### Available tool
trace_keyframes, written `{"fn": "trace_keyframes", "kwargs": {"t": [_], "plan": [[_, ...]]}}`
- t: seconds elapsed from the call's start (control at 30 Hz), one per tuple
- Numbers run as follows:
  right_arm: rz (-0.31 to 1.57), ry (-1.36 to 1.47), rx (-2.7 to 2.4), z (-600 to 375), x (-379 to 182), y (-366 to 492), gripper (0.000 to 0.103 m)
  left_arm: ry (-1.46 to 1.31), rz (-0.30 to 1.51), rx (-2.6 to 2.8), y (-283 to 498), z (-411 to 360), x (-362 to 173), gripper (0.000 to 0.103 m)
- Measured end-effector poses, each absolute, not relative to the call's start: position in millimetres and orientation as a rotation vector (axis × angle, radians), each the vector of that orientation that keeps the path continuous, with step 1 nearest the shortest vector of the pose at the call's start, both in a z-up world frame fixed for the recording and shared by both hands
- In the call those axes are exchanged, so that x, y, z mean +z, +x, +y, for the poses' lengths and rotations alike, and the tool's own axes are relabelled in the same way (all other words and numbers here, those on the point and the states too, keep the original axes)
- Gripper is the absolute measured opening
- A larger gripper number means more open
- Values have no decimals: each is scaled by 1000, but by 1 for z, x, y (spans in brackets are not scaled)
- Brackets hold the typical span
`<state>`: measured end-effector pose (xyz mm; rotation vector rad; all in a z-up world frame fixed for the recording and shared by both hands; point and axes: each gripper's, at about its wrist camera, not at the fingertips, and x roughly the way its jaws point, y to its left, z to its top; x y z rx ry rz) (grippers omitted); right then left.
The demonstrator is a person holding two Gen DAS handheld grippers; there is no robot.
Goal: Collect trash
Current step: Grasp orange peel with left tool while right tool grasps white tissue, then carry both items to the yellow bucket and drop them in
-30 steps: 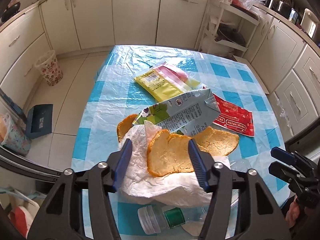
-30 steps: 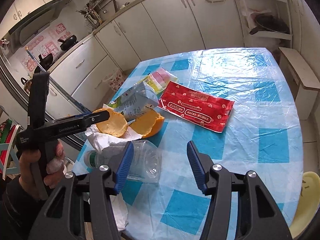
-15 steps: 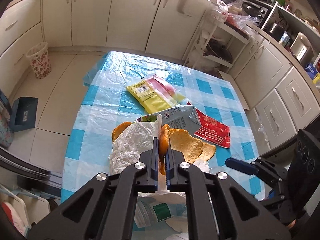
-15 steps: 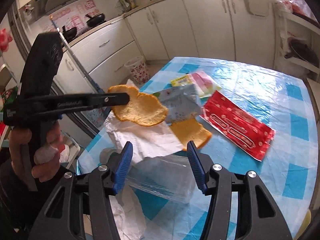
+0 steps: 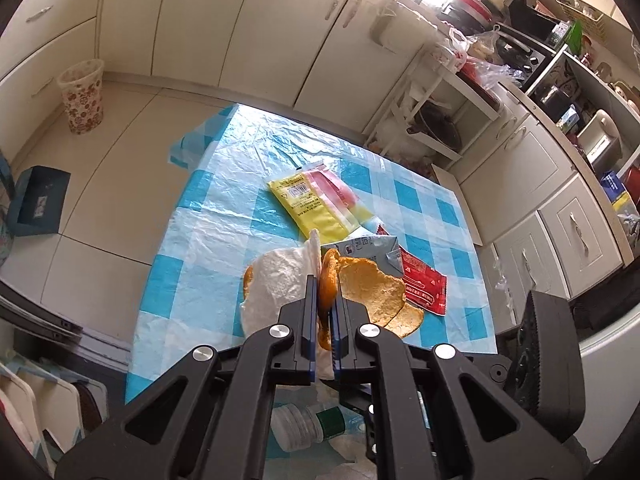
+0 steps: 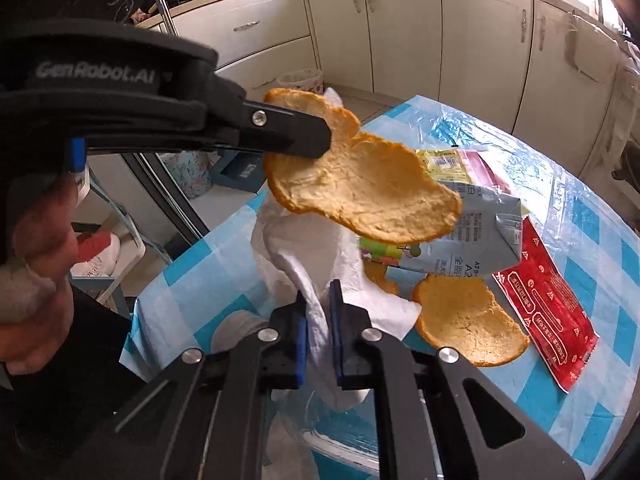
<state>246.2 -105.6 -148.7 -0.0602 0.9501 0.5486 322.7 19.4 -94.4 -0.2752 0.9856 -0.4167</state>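
My left gripper (image 5: 323,280) is shut on a large orange peel (image 5: 370,288) and holds it in the air above the table; the peel also shows in the right wrist view (image 6: 360,188), pinched at its left edge with a bit of white tissue. My right gripper (image 6: 318,300) is shut on the crumpled white tissue (image 6: 316,264), which hangs between peel and table. A second peel (image 6: 468,320), a milk carton (image 6: 476,240), a red wrapper (image 6: 548,304) and a yellow-pink packet (image 5: 316,204) lie on the blue checked tablecloth (image 5: 224,232).
A clear plastic bottle with a green band (image 5: 308,424) lies at the table's near edge below my grippers. A patterned waste bin (image 5: 82,100) stands on the floor at far left. A blue dustpan (image 5: 36,200) lies on the floor. Cabinets surround the table.
My left gripper closed on the orange peel and lifted it off the table. My right gripper moved in and closed on the white tissue.
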Motion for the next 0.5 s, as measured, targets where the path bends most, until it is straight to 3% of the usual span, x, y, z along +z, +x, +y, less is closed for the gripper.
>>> {"fn": "trace_keyframes", "kwargs": {"t": [0.5], "plan": [[840, 41, 379, -193, -98, 199, 6, -460, 1016, -453, 326, 39, -109, 6]]}}
